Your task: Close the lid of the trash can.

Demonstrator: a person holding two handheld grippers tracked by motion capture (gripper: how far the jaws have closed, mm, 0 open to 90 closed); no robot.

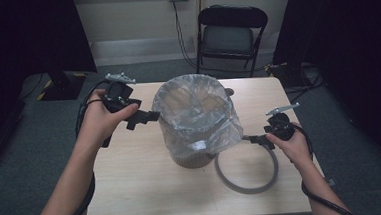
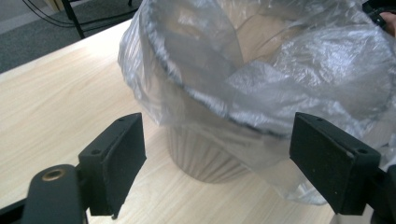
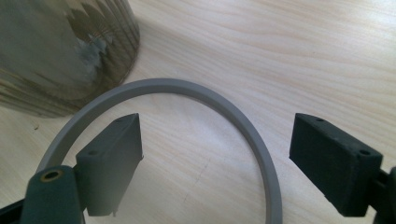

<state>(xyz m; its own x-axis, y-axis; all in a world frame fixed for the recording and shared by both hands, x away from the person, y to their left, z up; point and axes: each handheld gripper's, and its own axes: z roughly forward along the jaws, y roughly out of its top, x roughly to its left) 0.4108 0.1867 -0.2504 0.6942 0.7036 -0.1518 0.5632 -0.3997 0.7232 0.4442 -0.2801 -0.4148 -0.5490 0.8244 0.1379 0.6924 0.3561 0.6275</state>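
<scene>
Clear plastic liner (image 1: 199, 117) crumpled over ribbed bin (image 2: 205, 158) — grey ring (image 3: 196, 93) beside; both grippers' fingers wide, empty.

A light wood-grain bench (image 1: 133, 191) is carrying two items. A ribbed bin (image 1: 191, 157), lined with a clear plastic bag (image 1: 199, 117), is standing upright near centre. A grey ring (image 1: 248, 184) is lying flat just beside its base.

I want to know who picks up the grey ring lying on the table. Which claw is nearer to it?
Right. The right claw hangs open just over the ring, at its far edge; the left claw is across the bin, by the bag's rim.
</scene>
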